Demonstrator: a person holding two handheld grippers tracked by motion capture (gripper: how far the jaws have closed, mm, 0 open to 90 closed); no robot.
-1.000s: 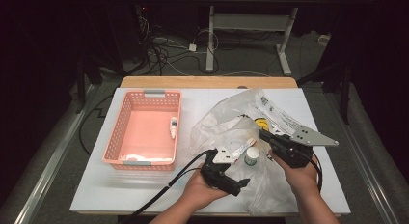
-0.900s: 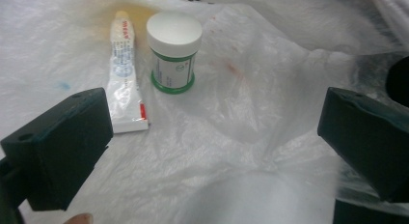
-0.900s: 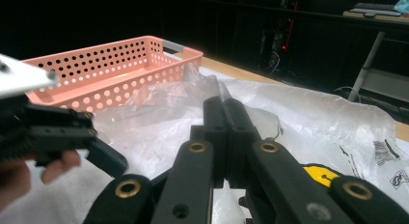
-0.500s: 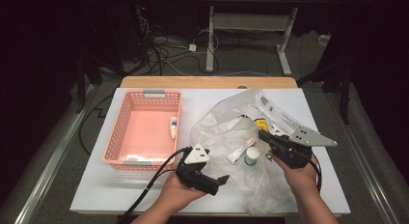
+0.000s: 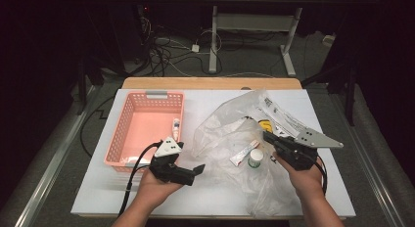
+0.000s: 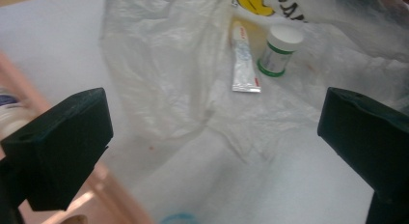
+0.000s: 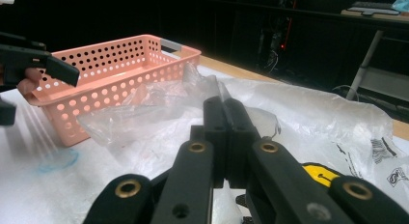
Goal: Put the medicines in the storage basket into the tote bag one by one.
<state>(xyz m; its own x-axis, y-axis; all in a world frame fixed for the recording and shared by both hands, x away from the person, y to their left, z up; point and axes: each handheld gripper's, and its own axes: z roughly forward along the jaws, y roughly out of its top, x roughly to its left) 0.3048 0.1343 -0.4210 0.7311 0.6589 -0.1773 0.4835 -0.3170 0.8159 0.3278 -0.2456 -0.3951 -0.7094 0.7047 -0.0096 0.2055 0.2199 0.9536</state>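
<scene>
The right gripper (image 5: 270, 139) pinches the clear plastic bag (image 5: 235, 124) with jaws together, while the left gripper (image 5: 195, 170), jaws apart and empty, faces the tube (image 6: 242, 60) and small jar (image 6: 279, 50) ahead of it.

A dark lab: a white table (image 5: 147, 197), loose floor cables (image 5: 166, 51), metal desk frames (image 5: 249, 26).

Bare table (image 5: 215, 188) between basket (image 5: 128, 120) and bag (image 5: 230, 131)
</scene>
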